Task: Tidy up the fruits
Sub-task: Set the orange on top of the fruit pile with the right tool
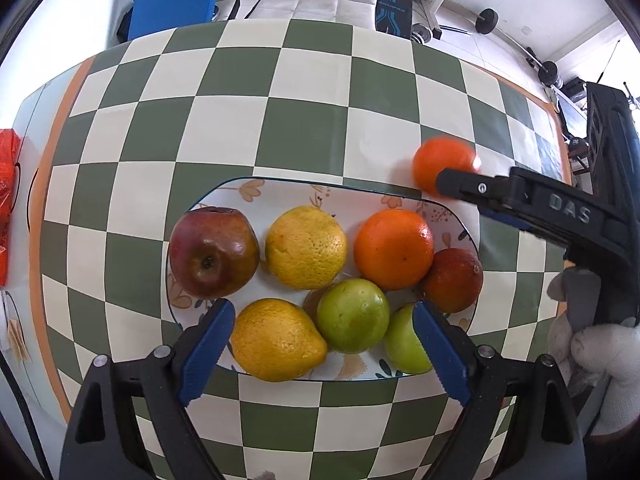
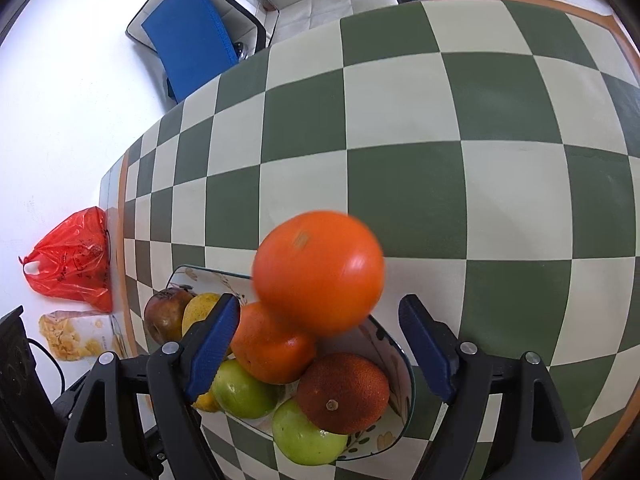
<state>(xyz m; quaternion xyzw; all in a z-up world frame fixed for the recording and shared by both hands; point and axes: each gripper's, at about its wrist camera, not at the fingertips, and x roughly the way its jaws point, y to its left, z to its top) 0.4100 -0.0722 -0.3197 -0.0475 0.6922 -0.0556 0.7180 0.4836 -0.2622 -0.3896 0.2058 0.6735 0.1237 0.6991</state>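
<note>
Left gripper (image 1: 324, 346) points down over the oblong floral ceramic plate (image 1: 256, 192) on the green-and-cream checked surface (image 1: 280, 112); its blue fingers (image 1: 208, 354) stand wide, gripping nothing. Going L to R w/ respect to those fingers: a dark red apple (image 1: 214, 252) sits just beyond the L finger, a yellow pear-shaped citrus (image 1: 276, 340) lies between the fingers close to the L one, a rough yellow round citrus (image 1: 306, 246) lies beyond it, a round green fruit (image 1: 352, 316) is mid-gap, an orange (image 1: 394, 248) lies beyond the R finger, a second green fruit (image 1: 404, 344) is partly behind the R finger, and a dark reddish-brown citrus (image 1: 454, 280) lies just outside it.

Right gripper (image 2: 320, 352) has fingers (image 2: 428, 346) spread wide too. A blurred bright orange round fruit (image 2: 320, 272) is just ahead of their tips, above the plate's far edge, w/ neither pad touching it.
</note>
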